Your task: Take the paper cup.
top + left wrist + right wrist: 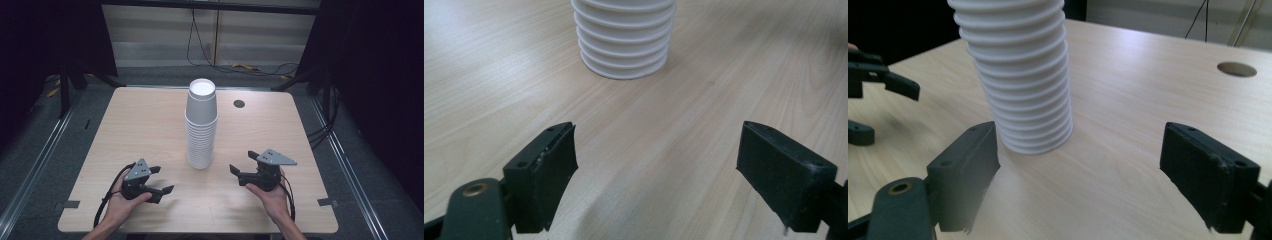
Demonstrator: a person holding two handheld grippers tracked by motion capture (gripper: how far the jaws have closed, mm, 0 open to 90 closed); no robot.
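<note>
A tall stack of white paper cups (201, 125) stood upside down near the middle of the wooden table (140, 130), upright, rims down on the board. The left gripper (161, 180) sat low at the near left, held in the person's left hand (122, 200), its jaws spread wide with nothing between them. In the left gripper view the stack (624, 37) rose just ahead, well apart from both jaws, bare wood in the gap.

Over on the other side, the right gripper (243, 162) rested in the right hand (270, 197), jaws likewise parted and empty, pointing toward the cups. The right gripper view showed the stack (1020, 75) near its left jaw but not touching it, and the other gripper (878, 95) farther off at the left edge. A round hole (239, 104) lay in the table beyond the stack, toward the far right.
</note>
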